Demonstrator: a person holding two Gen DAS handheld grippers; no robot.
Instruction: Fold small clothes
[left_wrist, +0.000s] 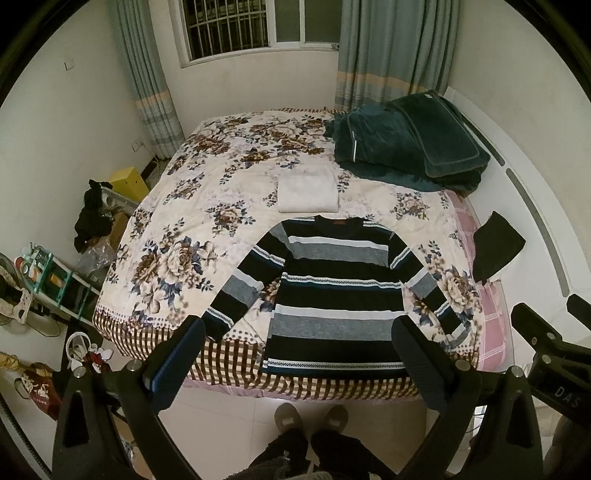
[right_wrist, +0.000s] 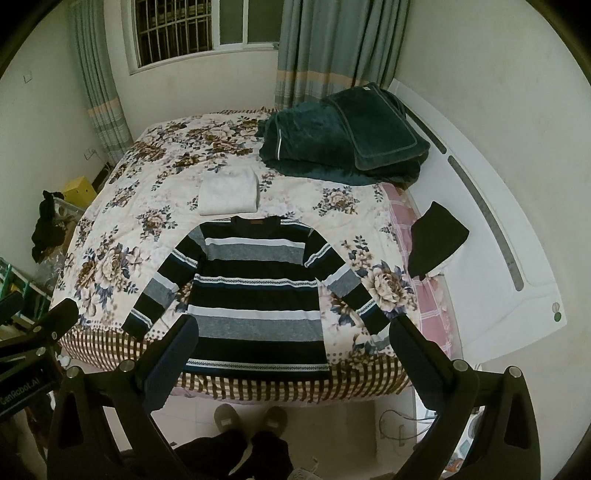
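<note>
Sweater (left_wrist: 334, 295) on bed (left_wrist: 177, 258), towel (left_wrist: 307, 194) behind.

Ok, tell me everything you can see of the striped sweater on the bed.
The striped sweater is a long-sleeved knit with black, grey and white bands and thin patterned teal lines, plus a brown tag at the neck. It lies flat and unfolded on the floral bedspread, neck toward the window, hem at the near bed edge, both sleeves angled outward and down. A folded white cloth sits just beyond its collar. Neither open gripper touches it.

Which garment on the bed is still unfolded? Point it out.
The striped sweater, lying flat with both sleeves spread near the bed's front edge. The white garment behind its collar is already folded; the dark piece lies apart.
</note>
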